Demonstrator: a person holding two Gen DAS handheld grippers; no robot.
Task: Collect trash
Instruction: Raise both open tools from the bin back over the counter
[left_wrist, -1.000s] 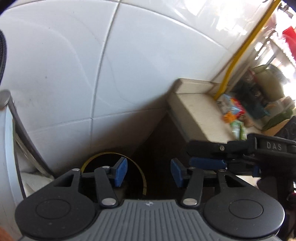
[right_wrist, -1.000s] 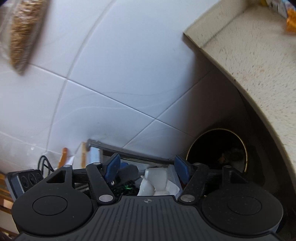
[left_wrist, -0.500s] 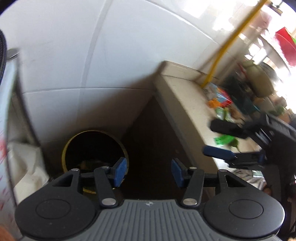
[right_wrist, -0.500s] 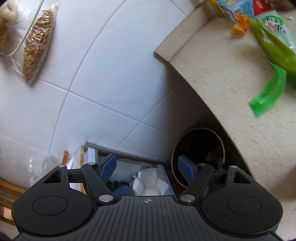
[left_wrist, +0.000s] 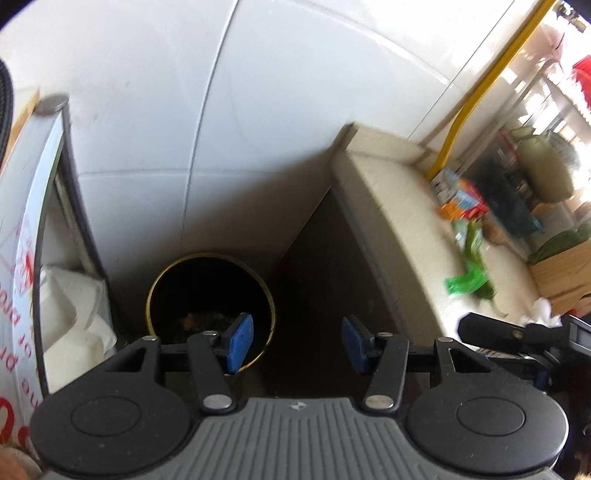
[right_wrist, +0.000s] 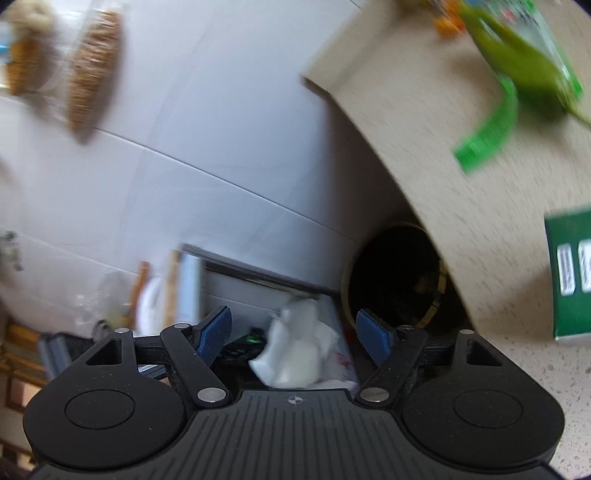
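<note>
A round black bin with a yellow rim (left_wrist: 210, 295) (right_wrist: 395, 280) stands on the floor between a tiled wall and a speckled counter (left_wrist: 410, 229) (right_wrist: 461, 192). My left gripper (left_wrist: 291, 341) hangs open above the bin's right side, nothing between its blue pads. My right gripper (right_wrist: 295, 334) is open and empty too, over the floor left of the bin. On the counter lie a green wrapper (left_wrist: 469, 269) (right_wrist: 491, 125), an orange and red carton (left_wrist: 461, 199), a crumpled white tissue (left_wrist: 543, 306) and a green box (right_wrist: 570, 273).
A box holding white paper or plastic (right_wrist: 295, 354) (left_wrist: 70, 306) stands against the wall left of the bin. Bags of grain (right_wrist: 92, 70) hang on the tiled wall. A yellow pipe (left_wrist: 476, 85) runs up the back corner. The right gripper's arm (left_wrist: 517, 336) shows at the counter's near edge.
Both views have swung back and rightward. The bin and more of the counter with its wrappers have come into sight. Both grippers stayed open and empty.
</note>
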